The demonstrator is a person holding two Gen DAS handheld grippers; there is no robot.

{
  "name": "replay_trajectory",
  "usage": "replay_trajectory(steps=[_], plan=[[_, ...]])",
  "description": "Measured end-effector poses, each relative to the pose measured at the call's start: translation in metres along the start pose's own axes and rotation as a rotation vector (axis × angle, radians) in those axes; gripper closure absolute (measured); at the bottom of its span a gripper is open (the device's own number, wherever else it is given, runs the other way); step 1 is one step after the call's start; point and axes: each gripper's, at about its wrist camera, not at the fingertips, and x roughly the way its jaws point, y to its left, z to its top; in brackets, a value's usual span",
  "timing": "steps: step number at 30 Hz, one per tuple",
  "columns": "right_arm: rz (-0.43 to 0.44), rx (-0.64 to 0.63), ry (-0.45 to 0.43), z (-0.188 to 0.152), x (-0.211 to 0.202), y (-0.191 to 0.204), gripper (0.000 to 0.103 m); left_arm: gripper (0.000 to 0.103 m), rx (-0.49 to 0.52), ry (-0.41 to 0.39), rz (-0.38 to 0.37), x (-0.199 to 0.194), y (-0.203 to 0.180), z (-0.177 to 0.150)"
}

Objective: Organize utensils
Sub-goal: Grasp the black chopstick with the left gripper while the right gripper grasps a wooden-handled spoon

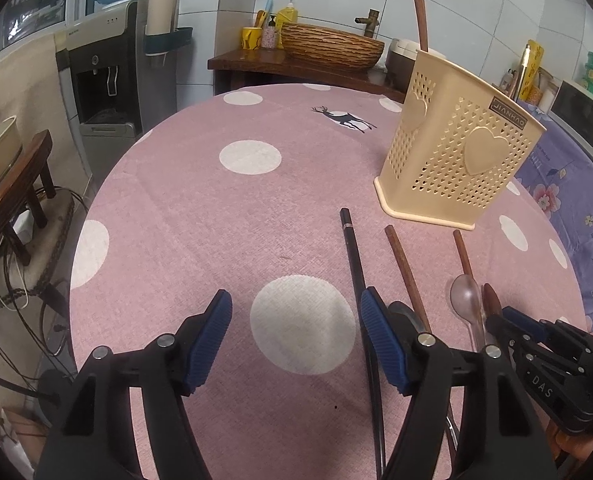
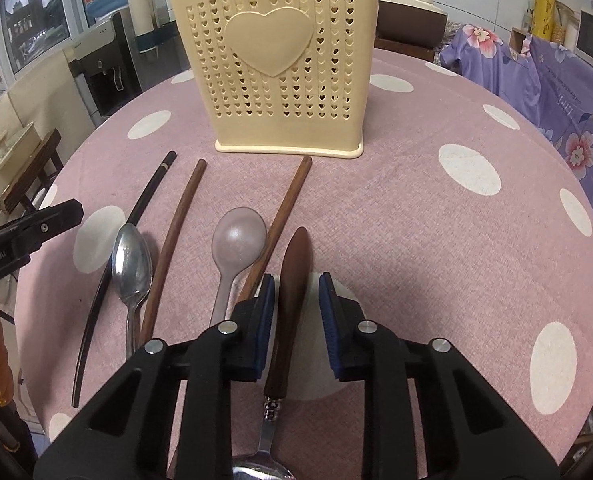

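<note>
two smooth wooden chopsticks (image 2: pixel 176 240) beside perforated plastic holder (image 2: pixel 284 68)

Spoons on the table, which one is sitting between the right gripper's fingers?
The wooden-handled spoon, handle pointing toward the holder, lies between the right gripper pads. The metal spoon and translucent plastic spoon lie left.
</note>
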Motion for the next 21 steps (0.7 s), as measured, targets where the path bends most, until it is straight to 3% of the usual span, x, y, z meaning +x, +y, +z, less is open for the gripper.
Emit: replay_trajectory(steps=[7,17,21], plan=[[0.01,0.005,-0.007,0.003,0.002,-0.002,0.087,0.038,0.036,0.006,0.004,0.006,-0.007,0.009],[0.033,0.073,-0.068,0.001,-0.018,-0.024,0.086,0.068,0.103,0.115,-0.036,0.049,-0.033,0.028],[0.036,0.078,-0.087,0.0,-0.024,-0.026,0.086,0.076,0.116,0.134,-0.021,0.061,-0.04,0.031]])
